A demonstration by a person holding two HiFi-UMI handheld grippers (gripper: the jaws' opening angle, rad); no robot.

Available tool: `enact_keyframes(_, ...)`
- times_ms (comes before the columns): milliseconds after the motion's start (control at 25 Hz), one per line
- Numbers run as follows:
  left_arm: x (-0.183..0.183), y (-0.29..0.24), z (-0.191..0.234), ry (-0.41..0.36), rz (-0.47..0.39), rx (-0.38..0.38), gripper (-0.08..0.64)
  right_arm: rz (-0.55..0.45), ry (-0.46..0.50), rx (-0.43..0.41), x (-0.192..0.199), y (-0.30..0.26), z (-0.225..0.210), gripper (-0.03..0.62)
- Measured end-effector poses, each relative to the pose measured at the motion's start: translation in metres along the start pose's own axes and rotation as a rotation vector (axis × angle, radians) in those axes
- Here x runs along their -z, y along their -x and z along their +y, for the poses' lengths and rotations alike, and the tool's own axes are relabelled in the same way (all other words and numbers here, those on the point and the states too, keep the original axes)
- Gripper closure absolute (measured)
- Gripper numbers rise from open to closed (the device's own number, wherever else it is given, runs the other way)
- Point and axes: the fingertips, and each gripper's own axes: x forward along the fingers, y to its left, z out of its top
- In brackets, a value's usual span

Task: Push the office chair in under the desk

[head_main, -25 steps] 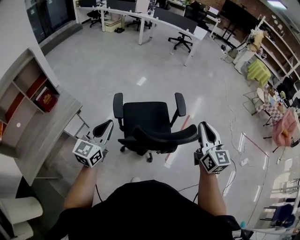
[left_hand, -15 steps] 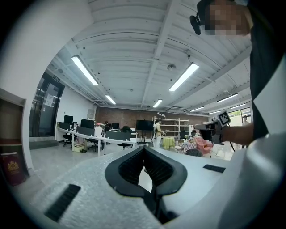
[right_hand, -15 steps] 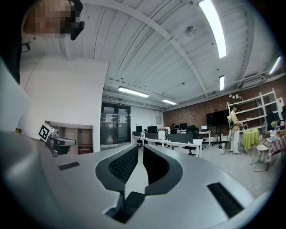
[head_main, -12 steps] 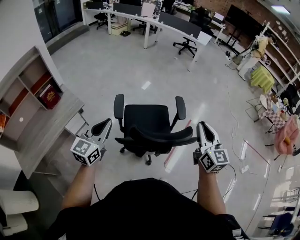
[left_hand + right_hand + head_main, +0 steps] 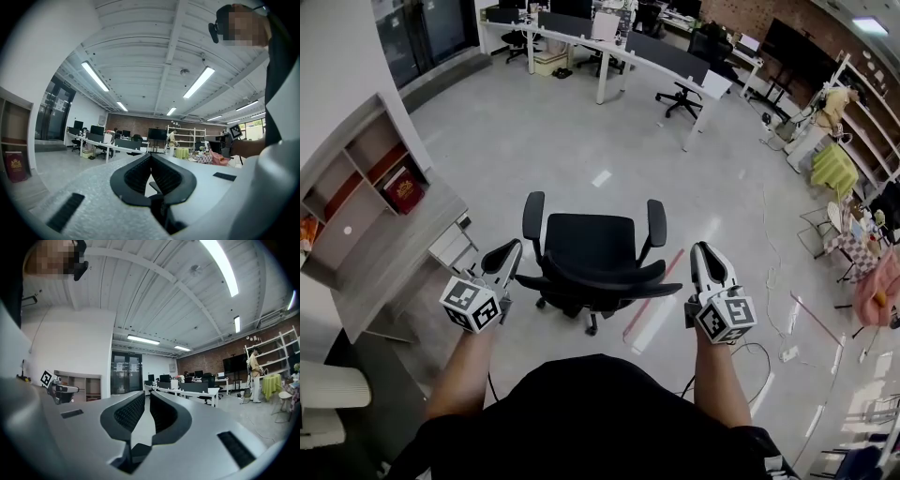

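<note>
Yet to push centre-frame office chair (image 5: 586, 251) under left-edge desk (image 5: 398, 251); left tool (image 5: 508, 253) closed, right tool (image 5: 708, 258) barely parted, both empty.

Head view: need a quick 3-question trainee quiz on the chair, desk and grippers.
1. Which part of the office chair is nearest the person?
2. The grey desk closest to the chair stands: A) on the person's left B) on the person's right C) behind the person.
3. True or false: the left gripper has its jaws together with nothing between them.

Key: 1. The backrest. 2. A. 3. True.
</note>
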Motion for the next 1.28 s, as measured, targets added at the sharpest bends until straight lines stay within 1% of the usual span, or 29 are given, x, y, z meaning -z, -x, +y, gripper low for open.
enact_keyframes(200,0.0,-0.004,-0.013,0.001,0.001,-0.033,0.545,-0.006,0.002,-0.023,-0.007,-0.002,-0.019,0.551)
enact_keyframes(400,0.002,-0.004,-0.021,-0.018,0.012,-0.066,0.545,-0.009,0.016,-0.049,-0.012,-0.001,-0.027,0.551)
enact_keyframes(520,0.003,-0.003,-0.024,-0.026,0.018,-0.082,0.545,0.005,0.025,-0.067,-0.011,-0.001,-0.029,0.551)
enact_keyframes(600,0.009,-0.002,-0.027,-0.032,0.04,-0.085,0.545,0.024,0.028,-0.082,-0.007,0.0,-0.03,0.551)
enact_keyframes(720,0.025,-0.002,-0.031,-0.051,0.118,-0.082,0.543,0.09,0.049,-0.126,0.004,-0.001,-0.029,0.535)
enact_keyframes(840,0.044,-0.002,-0.035,-0.106,0.218,-0.077,0.543,0.186,0.081,-0.179,0.02,-0.001,-0.029,0.511)
enact_keyframes(1000,0.072,0.0,-0.042,-0.175,0.342,-0.042,0.538,0.296,0.129,-0.242,0.048,0.002,-0.023,0.491)
enact_keyframes(1080,0.087,0.0,-0.043,-0.21,0.412,-0.031,0.472,0.346,0.138,-0.264,0.062,0.002,-0.02,0.491)
enact_keyframes(1200,0.106,0.0,-0.044,-0.248,0.489,-0.016,0.439,0.417,0.148,-0.313,0.084,0.001,-0.011,0.483)
enact_keyframes(1280,0.119,0.0,-0.044,-0.275,0.539,-0.014,0.415,0.472,0.172,-0.346,0.1,0.003,-0.008,0.465)
